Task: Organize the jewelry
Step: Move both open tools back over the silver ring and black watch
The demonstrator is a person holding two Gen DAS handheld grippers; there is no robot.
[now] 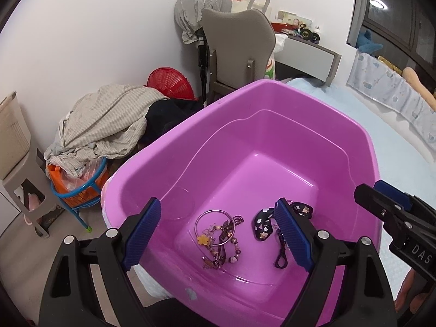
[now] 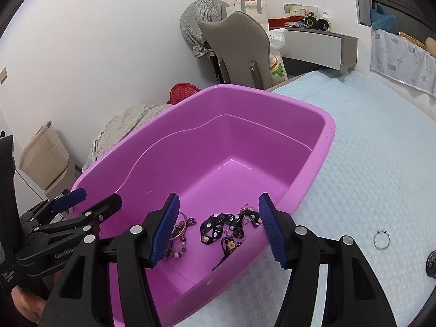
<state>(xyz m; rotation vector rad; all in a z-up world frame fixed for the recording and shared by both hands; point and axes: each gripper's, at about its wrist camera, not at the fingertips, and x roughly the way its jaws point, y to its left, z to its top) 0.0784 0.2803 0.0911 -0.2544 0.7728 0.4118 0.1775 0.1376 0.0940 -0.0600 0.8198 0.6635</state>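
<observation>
A purple plastic tub [image 1: 272, 125] [image 2: 313, 147] sits on a light blue bed cover. On its floor lie a silver bangle [image 1: 214, 227] with beaded charm bracelets [image 1: 223, 248] [image 2: 178, 242], and a black flower-print strap with a clasp [image 1: 263, 222] [image 2: 218, 227]. My left gripper [image 1: 218, 234] is open and empty above the tub's near side. My right gripper [image 2: 219, 229] is open and empty above the strap. A silver ring [image 2: 381, 239] and a dark round item [image 2: 430, 265] lie on the cover right of the tub.
The bed cover [image 2: 368, 163] spreads to the right. Beyond the tub are a grey chair [image 1: 237, 43], a clothes pile [image 1: 109, 120], a red basket [image 1: 170, 83], a beige hamper [image 1: 13, 141] and a cluttered desk [image 1: 305, 46].
</observation>
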